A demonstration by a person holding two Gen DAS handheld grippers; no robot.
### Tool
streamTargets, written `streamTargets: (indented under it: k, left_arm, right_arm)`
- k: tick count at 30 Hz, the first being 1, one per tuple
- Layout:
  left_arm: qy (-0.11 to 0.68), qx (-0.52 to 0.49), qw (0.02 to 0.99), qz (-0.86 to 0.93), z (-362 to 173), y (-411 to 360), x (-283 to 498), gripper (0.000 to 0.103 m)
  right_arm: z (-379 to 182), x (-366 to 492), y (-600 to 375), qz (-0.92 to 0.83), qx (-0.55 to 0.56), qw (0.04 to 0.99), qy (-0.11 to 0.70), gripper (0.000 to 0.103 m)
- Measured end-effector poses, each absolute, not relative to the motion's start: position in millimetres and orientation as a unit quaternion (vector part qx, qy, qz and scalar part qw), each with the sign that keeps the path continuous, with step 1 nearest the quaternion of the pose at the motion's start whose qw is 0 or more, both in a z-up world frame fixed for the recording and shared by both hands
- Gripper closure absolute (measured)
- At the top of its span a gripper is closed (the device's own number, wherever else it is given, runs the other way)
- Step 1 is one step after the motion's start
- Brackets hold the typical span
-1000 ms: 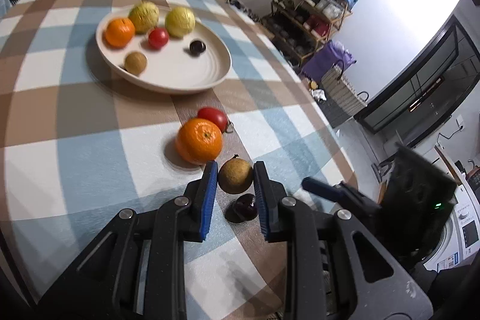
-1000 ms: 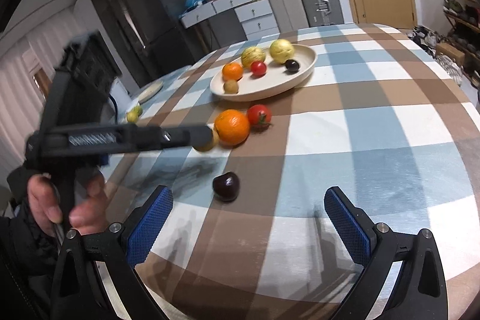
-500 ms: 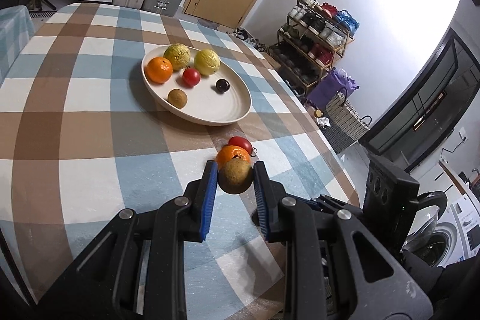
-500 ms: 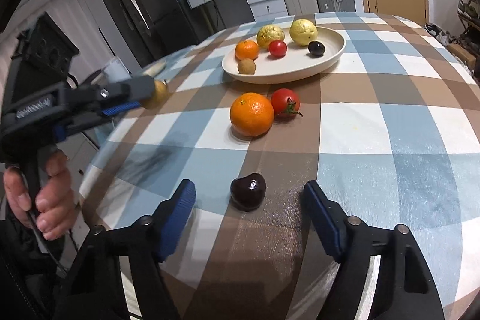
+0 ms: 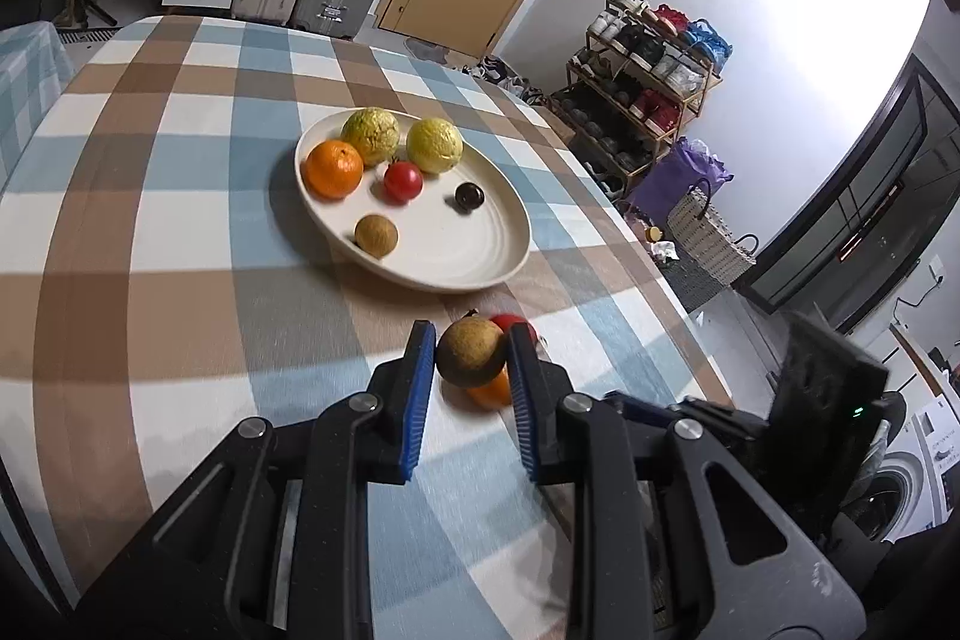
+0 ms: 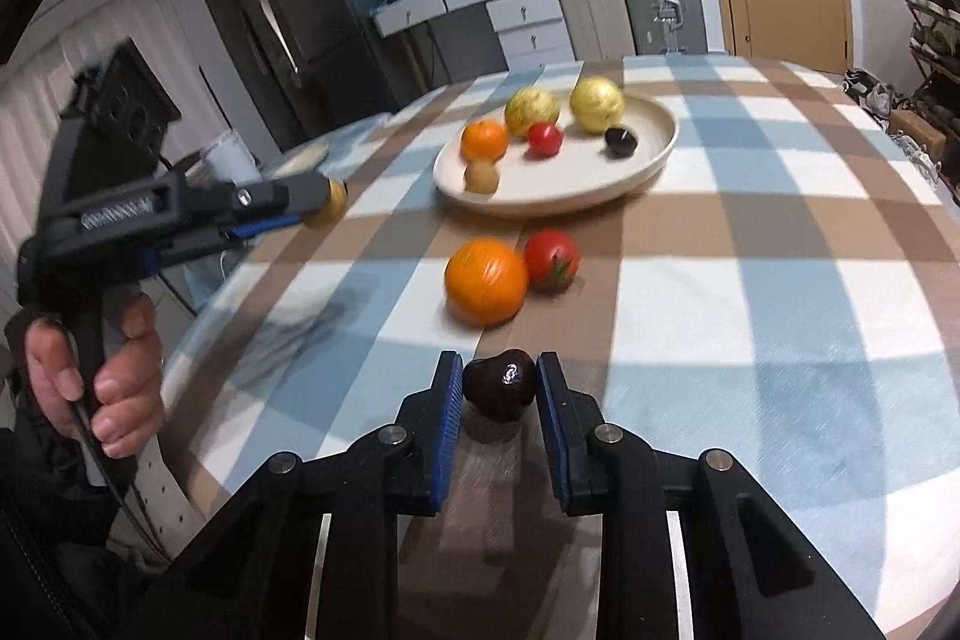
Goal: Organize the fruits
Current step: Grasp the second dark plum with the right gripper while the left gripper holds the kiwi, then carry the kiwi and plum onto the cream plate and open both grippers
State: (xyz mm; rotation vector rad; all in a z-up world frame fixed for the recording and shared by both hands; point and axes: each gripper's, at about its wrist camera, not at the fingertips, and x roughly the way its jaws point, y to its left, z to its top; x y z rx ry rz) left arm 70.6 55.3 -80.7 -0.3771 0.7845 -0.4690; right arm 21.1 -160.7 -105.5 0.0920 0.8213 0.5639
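My left gripper [image 5: 471,358] is shut on a small brown round fruit [image 5: 470,352] and holds it above the checked table, short of the cream plate [image 5: 480,256]. The plate holds an orange [image 5: 333,168], two yellow-green fruits, a tomato [image 5: 402,181], a brown fruit [image 5: 375,235] and a dark cherry [image 5: 468,195]. My right gripper [image 6: 500,385] is shut on a dark cherry [image 6: 501,382] at the table surface. A loose orange [image 6: 486,280] and tomato [image 6: 552,258] lie just beyond it. The left gripper also shows in the right wrist view [image 6: 327,205].
The round table [image 6: 780,280] has its edge close on the left and front. Suitcases [image 6: 624,4], drawers and a fridge stand behind it. A shoe rack [image 5: 648,82] and a basket [image 5: 705,232] stand off the table's right side.
My left gripper has lifted the brown fruit off the table and raised it toward the plate. My right gripper has moved in and closed its jaws around the dark cherry.
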Motion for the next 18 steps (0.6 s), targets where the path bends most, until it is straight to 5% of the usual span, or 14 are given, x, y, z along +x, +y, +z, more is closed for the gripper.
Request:
streamTargets:
  k: [18]
  left_arm:
    - [0.391, -0.157, 0.882, -0.211, -79, 31, 188, 0.081]
  right_arm:
    - [-83, 120, -156, 0.307, 0.063, 0.870, 0.381, 0.078]
